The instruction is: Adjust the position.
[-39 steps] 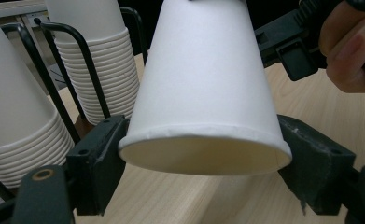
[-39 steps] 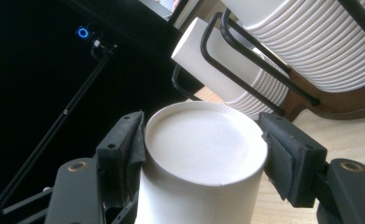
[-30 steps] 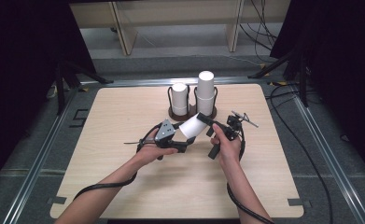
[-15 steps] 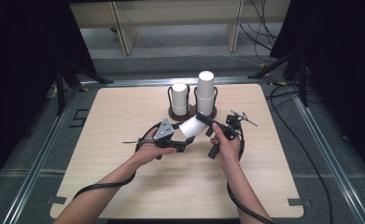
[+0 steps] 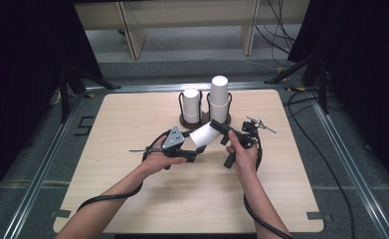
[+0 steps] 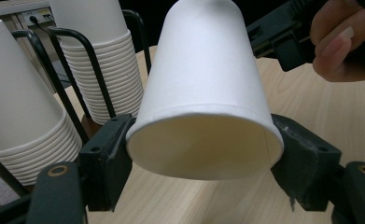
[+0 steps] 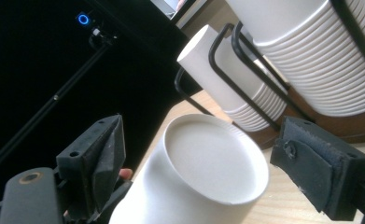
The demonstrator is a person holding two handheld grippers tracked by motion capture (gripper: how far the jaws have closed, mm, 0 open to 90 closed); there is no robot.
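The right tool (image 7: 194, 158) has just been opening – its pads now stand clear on either side of the paper cup's (image 5: 205, 133) base – while the left tool (image 6: 201, 161) is clenched on the cup near its rim, holding it tilted above the tabletop (image 5: 132, 114) in front of the cup rack (image 5: 204, 119). The handover to the left looks done. In the gripper views both cup stacks are cut off, and how many cups the left tool holds is hard to tell.

1. The paper cup (image 6: 203, 93) looks matt white and smooth.
2. The table (image 5: 132, 189) has pale, satin wood grain.
3. The cup holder (image 5: 208, 107) is thin black metal wire.
4. The gripper pads (image 7: 322, 165) look rough, dark and fibrous.
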